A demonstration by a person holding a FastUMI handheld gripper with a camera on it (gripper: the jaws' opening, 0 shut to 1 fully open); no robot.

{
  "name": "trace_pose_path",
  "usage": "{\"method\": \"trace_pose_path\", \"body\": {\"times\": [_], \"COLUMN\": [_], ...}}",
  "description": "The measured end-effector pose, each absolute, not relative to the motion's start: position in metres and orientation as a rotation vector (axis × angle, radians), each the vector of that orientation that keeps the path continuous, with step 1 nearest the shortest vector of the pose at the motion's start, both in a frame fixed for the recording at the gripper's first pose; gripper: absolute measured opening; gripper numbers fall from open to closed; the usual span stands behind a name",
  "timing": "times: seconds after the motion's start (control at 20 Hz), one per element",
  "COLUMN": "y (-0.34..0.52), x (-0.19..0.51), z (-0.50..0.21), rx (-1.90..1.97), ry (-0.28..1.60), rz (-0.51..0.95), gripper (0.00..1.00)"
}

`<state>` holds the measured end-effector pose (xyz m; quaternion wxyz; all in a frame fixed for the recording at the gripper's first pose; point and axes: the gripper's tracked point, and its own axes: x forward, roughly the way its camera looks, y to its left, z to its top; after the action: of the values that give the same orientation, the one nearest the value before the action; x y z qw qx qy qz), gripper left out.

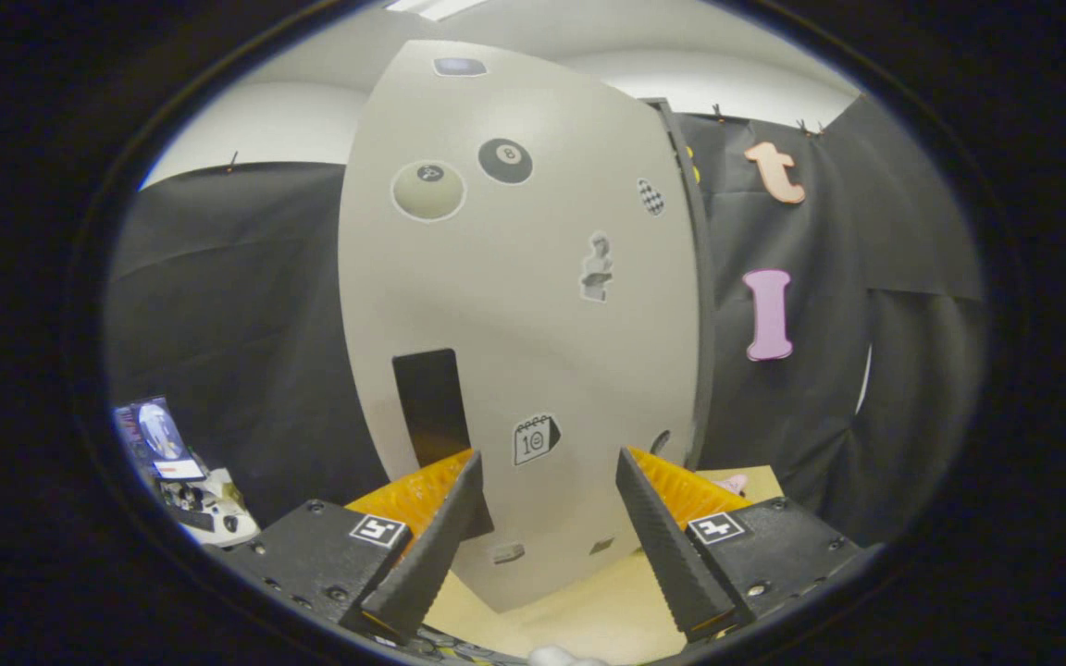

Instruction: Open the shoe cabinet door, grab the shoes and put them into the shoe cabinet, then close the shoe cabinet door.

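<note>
A tall pale grey shoe cabinet (524, 324) stands just ahead of the fingers, its door face covered with several stickers. A dark rectangular handle recess (431, 407) sits low on the door, just above the left finger. The door looks shut against its dark right edge (695, 296). My gripper (547, 472) is open, fingers spread wide with nothing between them, pointing at the lower part of the door. A bit of pink, perhaps a shoe (734, 483), peeks out beyond the right finger, beside the cabinet's right side. A white object (556, 657) shows below the fingers.
The cabinet stands on a light wooden surface (588, 610). Black cloth walls close off the left and right sides. A small screen and some equipment (177, 462) sit far off to the left.
</note>
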<state>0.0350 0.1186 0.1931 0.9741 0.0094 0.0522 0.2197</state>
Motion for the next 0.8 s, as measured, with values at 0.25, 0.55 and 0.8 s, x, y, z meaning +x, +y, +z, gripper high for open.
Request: {"method": "trace_pose_path", "body": {"times": [0.25, 0.55, 0.8], "y": [0.156, 0.16, 0.144], "x": [0.054, 0.051, 0.038], "z": [0.199, 0.196, 0.203], "rx": [-0.002, 0.003, 0.005], "ry": [0.059, 0.064, 0.047], "rz": [0.417, 0.382, 0.315], "gripper": [1.0, 1.0, 1.0]}}
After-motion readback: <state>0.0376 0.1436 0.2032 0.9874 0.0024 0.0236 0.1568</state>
